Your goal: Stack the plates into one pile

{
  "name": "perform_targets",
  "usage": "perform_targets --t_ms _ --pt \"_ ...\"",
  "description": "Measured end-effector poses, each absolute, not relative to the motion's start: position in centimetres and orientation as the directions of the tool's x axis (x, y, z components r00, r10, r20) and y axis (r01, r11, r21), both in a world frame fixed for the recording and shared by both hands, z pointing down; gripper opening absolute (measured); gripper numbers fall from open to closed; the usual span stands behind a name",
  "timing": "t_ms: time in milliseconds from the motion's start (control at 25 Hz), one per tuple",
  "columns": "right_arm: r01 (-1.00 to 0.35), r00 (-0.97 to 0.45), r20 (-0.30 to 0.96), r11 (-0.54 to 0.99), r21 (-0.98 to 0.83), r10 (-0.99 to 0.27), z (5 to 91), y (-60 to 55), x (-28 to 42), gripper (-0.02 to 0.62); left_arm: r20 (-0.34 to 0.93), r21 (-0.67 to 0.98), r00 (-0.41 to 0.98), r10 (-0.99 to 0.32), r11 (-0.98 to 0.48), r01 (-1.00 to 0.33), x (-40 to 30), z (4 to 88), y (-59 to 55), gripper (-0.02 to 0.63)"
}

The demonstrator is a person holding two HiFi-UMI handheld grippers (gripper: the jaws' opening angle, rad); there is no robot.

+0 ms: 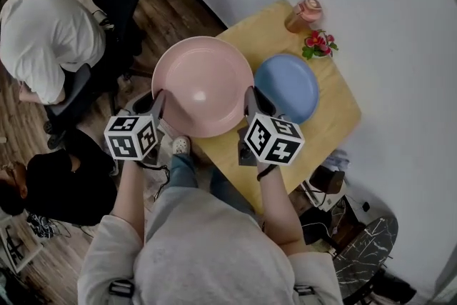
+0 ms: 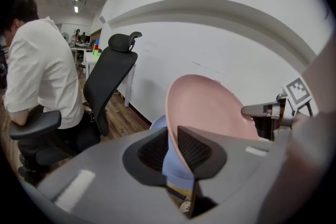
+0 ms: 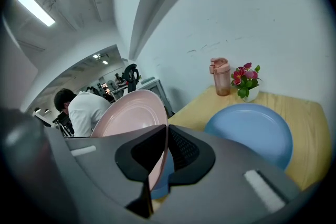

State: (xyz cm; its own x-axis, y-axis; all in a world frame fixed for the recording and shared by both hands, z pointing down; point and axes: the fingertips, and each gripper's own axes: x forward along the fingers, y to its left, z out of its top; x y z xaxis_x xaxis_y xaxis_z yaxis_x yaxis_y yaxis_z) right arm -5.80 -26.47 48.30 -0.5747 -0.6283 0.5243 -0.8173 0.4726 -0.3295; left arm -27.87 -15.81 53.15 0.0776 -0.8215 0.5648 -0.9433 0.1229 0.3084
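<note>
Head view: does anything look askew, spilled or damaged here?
Nothing stands out. The pink plate is gripped at opposite rims by the left gripper and right gripper, partly beyond the table edge. The blue plate lies flat and whole; the bottle and flowers stand upright, nothing spilled.

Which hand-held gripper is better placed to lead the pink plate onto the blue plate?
Right, probably. Both hold the pink plate by opposite rims, but the right hand-held gripper is beside the blue plate; the left hand-held gripper is on the far side.
</note>
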Motion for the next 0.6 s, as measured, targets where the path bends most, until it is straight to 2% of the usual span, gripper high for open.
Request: perform_targets --t_ms 600 --pt "-0.932 -0.361 0.679 0.22 -0.288 -0.639 57.0 -25.1 -6.3 0.017 0.682 0.318 0.269 -0.68 -0.056 -0.947 -30.2 59.5 -19.1 0.117"
